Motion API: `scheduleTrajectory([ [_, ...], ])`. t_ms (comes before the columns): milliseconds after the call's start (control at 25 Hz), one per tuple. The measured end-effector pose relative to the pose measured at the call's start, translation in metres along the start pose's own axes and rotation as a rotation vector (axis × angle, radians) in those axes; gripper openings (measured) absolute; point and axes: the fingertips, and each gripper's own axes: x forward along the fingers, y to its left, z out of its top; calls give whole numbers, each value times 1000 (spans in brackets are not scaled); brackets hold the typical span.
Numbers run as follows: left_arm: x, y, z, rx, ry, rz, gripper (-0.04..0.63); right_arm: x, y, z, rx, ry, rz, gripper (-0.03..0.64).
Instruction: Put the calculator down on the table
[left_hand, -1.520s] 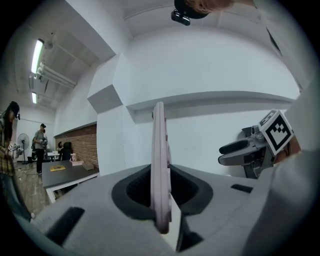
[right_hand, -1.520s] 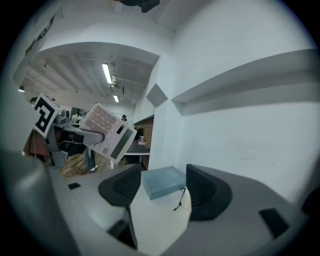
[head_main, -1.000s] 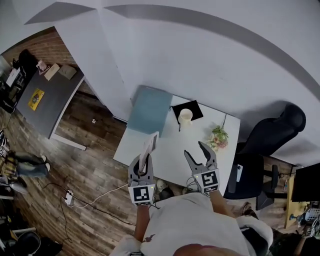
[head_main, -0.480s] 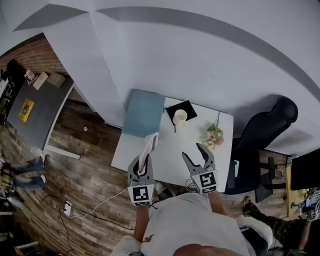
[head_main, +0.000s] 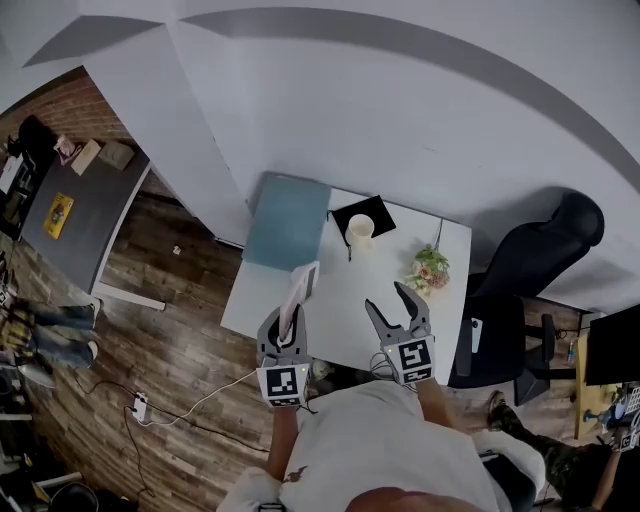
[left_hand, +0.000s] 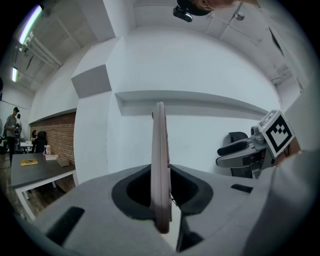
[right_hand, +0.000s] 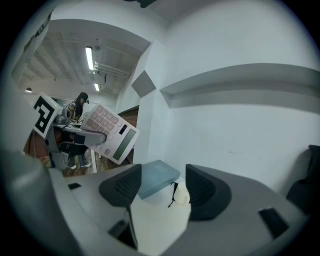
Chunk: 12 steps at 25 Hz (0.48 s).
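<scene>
Head view shows the left gripper clamped on the lower end of the calculator, which hangs in the air over the near left part of the white worktop and does not touch it. The calculator's long axis runs on from the gripper, out and upward toward the worktop's far side, so the slab stands on edge rather than lying flat. In the left gripper view it shows only as a thin upright edge rising from between the closed jaws. From the right gripper view, its keys and display face sideways toward the worktop's right half. The right gripper hovers over the near right part of the worktop with its jaws apart and nothing between them. That leaves the left hand as the only one on the task's thing. The coming move seems to turn on this edge-up pose. The left gripper would probably have to roll and sink until the broad back meets the bare near part of the worktop. That spot is well apart from the cup and the blue book at the worktop's far side.
</scene>
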Motion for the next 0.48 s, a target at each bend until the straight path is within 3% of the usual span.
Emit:
scheduleTrajectory([
  [480,39,-37,-1,35,63,14,72,-6,-55,-26,39,-6,31,281],
])
